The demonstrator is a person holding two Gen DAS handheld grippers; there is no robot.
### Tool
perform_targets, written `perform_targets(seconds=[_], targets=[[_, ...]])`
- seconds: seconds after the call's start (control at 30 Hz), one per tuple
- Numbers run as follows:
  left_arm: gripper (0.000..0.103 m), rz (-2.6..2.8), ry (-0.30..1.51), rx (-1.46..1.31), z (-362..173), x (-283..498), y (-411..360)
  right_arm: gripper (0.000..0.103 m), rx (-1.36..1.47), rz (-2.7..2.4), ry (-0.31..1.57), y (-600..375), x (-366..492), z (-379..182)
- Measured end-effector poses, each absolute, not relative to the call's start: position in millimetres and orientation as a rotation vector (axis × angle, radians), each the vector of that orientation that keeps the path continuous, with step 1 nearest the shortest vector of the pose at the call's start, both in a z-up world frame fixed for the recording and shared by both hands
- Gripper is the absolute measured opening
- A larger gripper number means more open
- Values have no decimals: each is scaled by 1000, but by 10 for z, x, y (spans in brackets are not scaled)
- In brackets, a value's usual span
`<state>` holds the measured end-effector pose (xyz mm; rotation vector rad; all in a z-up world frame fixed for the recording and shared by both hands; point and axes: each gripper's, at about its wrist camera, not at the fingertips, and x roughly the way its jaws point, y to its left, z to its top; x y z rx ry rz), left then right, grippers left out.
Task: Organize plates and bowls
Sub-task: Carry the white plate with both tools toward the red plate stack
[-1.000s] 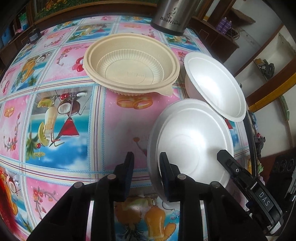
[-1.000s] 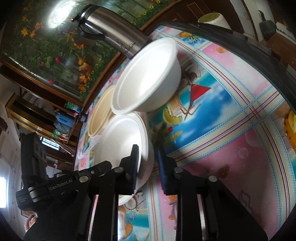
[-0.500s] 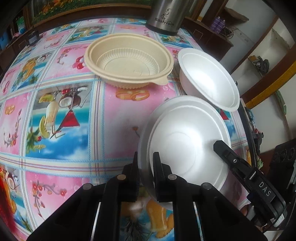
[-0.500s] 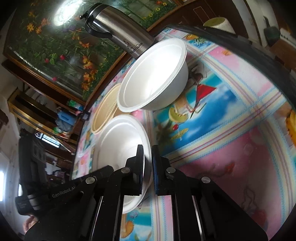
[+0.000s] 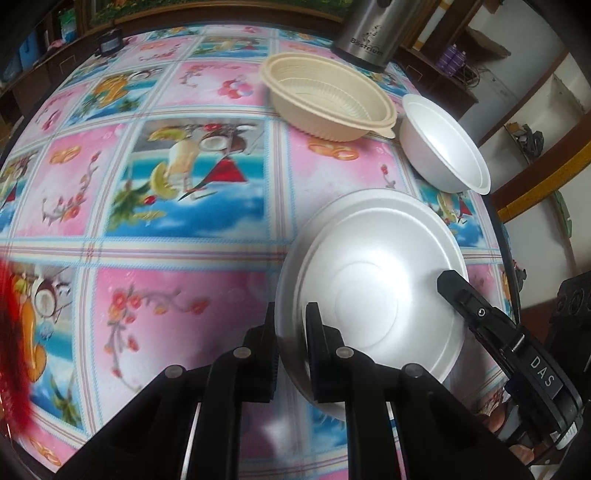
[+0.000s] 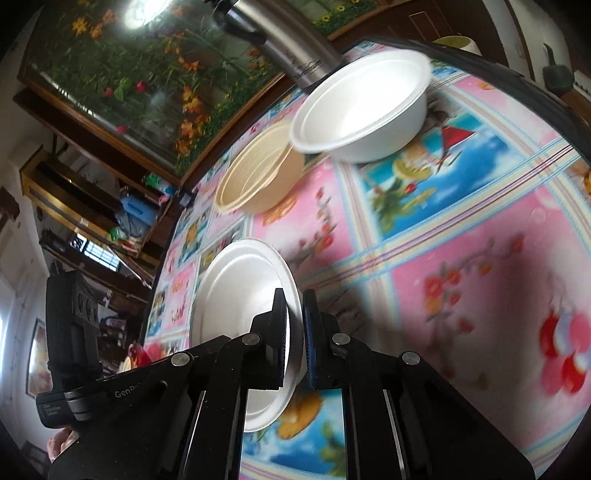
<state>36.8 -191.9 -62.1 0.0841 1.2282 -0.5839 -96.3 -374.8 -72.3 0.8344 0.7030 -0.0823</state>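
Note:
A white foam plate [image 5: 373, 280] is held above the table between both grippers. My left gripper [image 5: 291, 314] is shut on its left rim. My right gripper [image 6: 294, 299] is shut on its right rim, and the plate also shows in the right wrist view [image 6: 240, 295]. The right gripper's black body [image 5: 509, 343] reaches over the plate's far side in the left wrist view. A beige ribbed plastic bowl [image 5: 328, 99] and a white foam bowl [image 5: 443, 144] stand at the back right. Both also show in the right wrist view, beige bowl [image 6: 258, 177] and white bowl [image 6: 365, 107].
A steel thermos [image 5: 373, 33] stands behind the bowls near the table's far edge. The table carries a pink and blue fruit-print cloth [image 5: 166, 184]. Its right edge [image 5: 498, 229] runs close to the plate. Shelves and a framed flower picture [image 6: 155, 70] lie beyond.
Both grippers closed on the plate's rims and carried it toward me and up, away from the two bowls. The bowls and thermos stayed put.

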Motion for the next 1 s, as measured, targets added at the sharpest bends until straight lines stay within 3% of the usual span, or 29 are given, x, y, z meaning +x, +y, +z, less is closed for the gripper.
perform_targets(seconds=[0.63, 1.0], targets=[[12, -456, 1118, 37, -604, 195, -738, 6, 777, 21, 847, -2704, -711, -726], [12, -377, 1007, 7, -335, 144, -216, 6, 827, 122, 890, -2255, -516, -668]])
